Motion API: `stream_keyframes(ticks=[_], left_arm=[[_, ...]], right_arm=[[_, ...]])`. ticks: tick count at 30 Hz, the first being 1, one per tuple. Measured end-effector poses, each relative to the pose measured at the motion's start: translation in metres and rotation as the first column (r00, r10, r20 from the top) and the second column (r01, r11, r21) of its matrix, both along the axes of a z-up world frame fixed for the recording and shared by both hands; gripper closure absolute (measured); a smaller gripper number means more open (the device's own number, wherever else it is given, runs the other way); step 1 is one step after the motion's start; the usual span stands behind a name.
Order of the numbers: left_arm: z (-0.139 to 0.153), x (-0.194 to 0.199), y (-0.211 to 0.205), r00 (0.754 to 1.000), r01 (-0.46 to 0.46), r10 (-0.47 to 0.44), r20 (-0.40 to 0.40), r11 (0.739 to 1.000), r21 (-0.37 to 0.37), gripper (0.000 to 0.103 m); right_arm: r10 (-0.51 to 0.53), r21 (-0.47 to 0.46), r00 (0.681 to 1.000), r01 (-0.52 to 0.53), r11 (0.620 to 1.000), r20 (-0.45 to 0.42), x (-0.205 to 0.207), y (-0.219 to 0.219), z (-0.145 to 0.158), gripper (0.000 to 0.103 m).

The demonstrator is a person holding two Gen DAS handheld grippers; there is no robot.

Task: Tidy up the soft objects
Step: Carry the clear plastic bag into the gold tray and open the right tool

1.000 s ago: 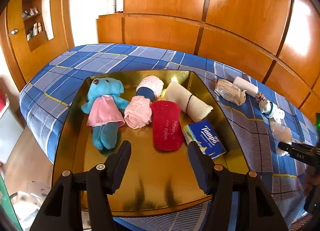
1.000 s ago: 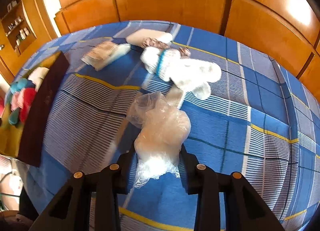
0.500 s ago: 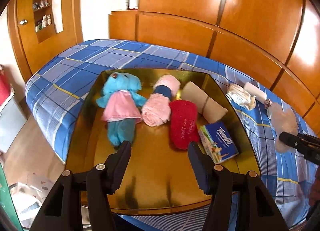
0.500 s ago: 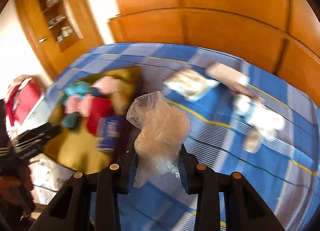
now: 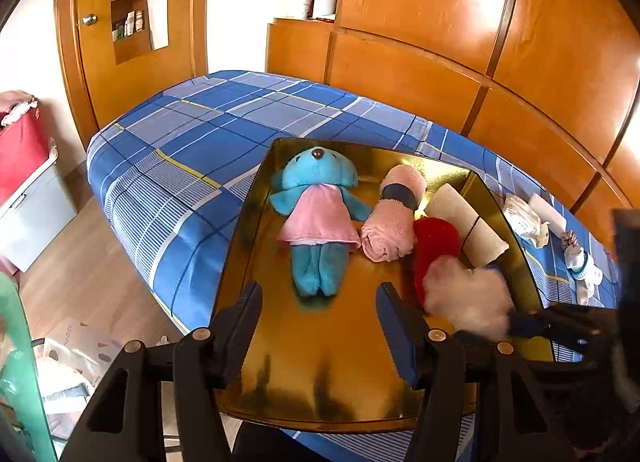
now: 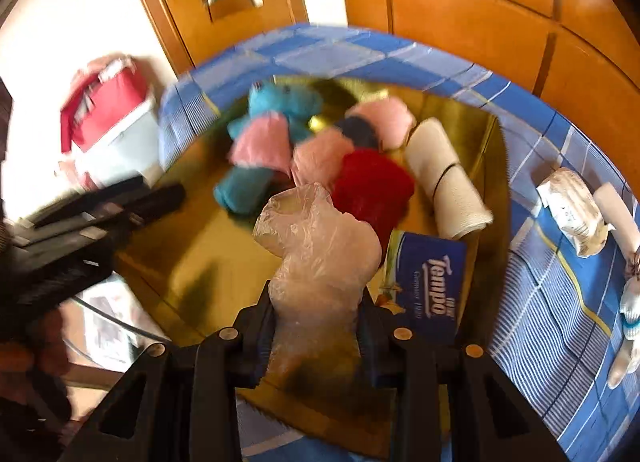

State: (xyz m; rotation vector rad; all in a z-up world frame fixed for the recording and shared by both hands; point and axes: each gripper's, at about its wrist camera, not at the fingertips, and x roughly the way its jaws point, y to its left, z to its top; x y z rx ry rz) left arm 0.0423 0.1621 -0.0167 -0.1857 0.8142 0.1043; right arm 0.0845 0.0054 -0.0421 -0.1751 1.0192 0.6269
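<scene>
My right gripper (image 6: 316, 326) is shut on a crumpled clear plastic bag (image 6: 320, 254) and hangs over the gold tray (image 6: 192, 254), beside the Tempo tissue pack (image 6: 428, 282). In the left wrist view the bag (image 5: 468, 298) shows blurred over the tray's right side. In the tray lie a blue plush in a pink dress (image 5: 316, 213), a pink rolled towel (image 5: 394, 221), a red cloth (image 5: 434, 246) and a cream roll with a dark band (image 5: 468, 221). My left gripper (image 5: 320, 326) stands open above the bare near part of the tray (image 5: 320, 382), with nothing between its fingers.
The tray rests on a blue plaid bed (image 5: 180, 149). On the bed to the right lie a wrapped pack (image 5: 524, 219), a white roll (image 5: 550, 213) and white socks (image 5: 580, 262). A red and white box (image 5: 24, 181) stands on the floor at left. Wooden panels line the wall behind.
My right gripper has carried the plastic bag from the bed leftward to over the tray, rolling as it went. The left gripper has shifted a little and stays open.
</scene>
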Motion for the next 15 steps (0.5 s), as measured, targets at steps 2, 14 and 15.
stream_keyframes(ticks=[2, 14, 15], left_arm=[[0.000, -0.001, -0.001, 1.000, 0.006, -0.006, 0.001, 1.000, 0.001, 0.043], [-0.004, 0.000, -0.013, 0.999, 0.040, -0.040, -0.006, 0.999, 0.009, 0.043], [-0.004, 0.000, -0.014, 0.999, 0.042, -0.042, -0.005, 0.999, 0.011, 0.043]], right_arm=[[-0.011, -0.029, 1.000, 0.010, 1.000, -0.013, 0.002, 0.001, -0.010, 0.067], [-0.042, -0.048, 0.999, 0.042, 0.998, -0.001, 0.003, -0.006, -0.019, 0.064], [-0.043, -0.044, 0.999, 0.043, 0.998, 0.003, 0.002, -0.007, -0.018, 0.063]])
